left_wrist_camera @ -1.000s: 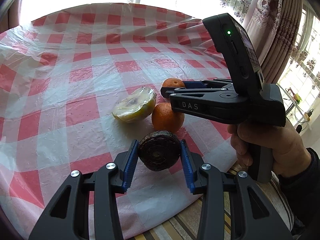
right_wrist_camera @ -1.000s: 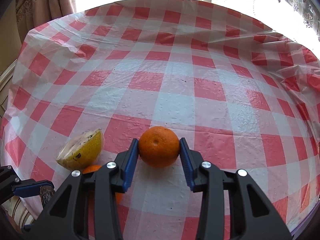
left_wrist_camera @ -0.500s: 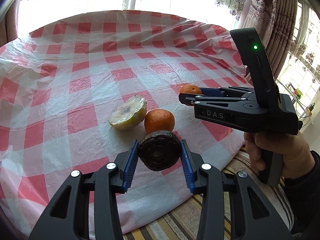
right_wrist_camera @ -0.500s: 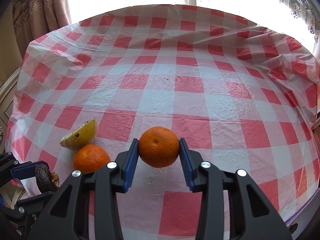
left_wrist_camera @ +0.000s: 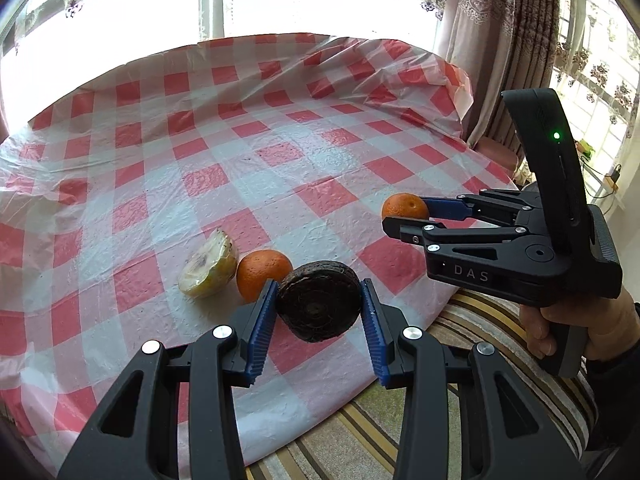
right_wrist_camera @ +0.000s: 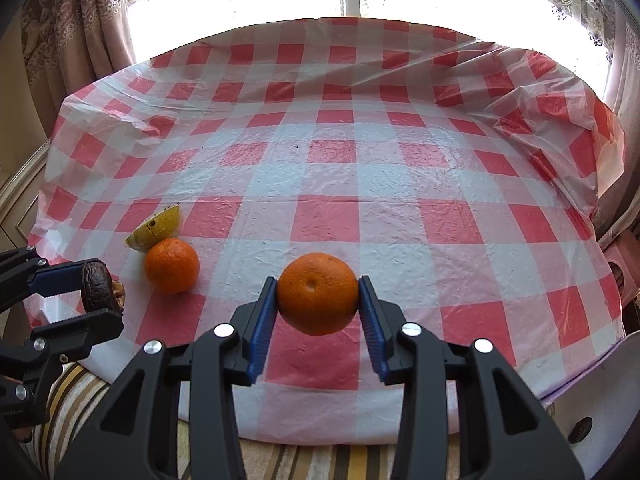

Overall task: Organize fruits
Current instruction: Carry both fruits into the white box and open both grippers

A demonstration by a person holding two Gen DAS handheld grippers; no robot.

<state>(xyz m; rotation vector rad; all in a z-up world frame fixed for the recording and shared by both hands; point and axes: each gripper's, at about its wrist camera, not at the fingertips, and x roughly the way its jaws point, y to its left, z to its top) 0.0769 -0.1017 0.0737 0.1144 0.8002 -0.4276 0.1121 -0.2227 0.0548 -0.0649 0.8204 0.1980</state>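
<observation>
Fruit count first: two oranges, one dark wrinkled fruit, one cut yellow wedge. Held orange (right_wrist_camera: 318, 293) pinched between the blue pads (right_wrist_camera: 262, 330) of the right gripper (right_wrist_camera: 318, 322), lifted clear of the cloth, at about 6 o'clock in the right wrist view. Second orange (right_wrist_camera: 172, 266) sitting on the table at roughly 9 o'clock from the held one, touching or just beside the yellow wedge (right_wrist_camera: 154, 230), which lies at its 11 o'clock. Dark wrinkled fruit (left_wrist_camera: 319, 300) clamped flat-face-on between the ribbed pads of the left gripper (left_wrist_camera: 319, 334), raised above the table's near edge.

Surface next: red-and-white checked plastic tablecloth (right_wrist_camera: 360, 160), crinkled and glossy, rumpled at the far right corner. Beyond it at 12 o'clock, bright windows with patterned curtains (left_wrist_camera: 480, 40) hanging at 1 o'clock in the left wrist view. Below the table edge, a striped cover (left_wrist_camera: 360, 432) in yellow, brown and white.

Claws now: both narrow, each closed firmly on its own fruit, pads pressing both sides. Right hand (left_wrist_camera: 576, 320) wrapped round the black grip at 3 o'clock in the left wrist view, dark sleeve (left_wrist_camera: 616, 380) behind it.
</observation>
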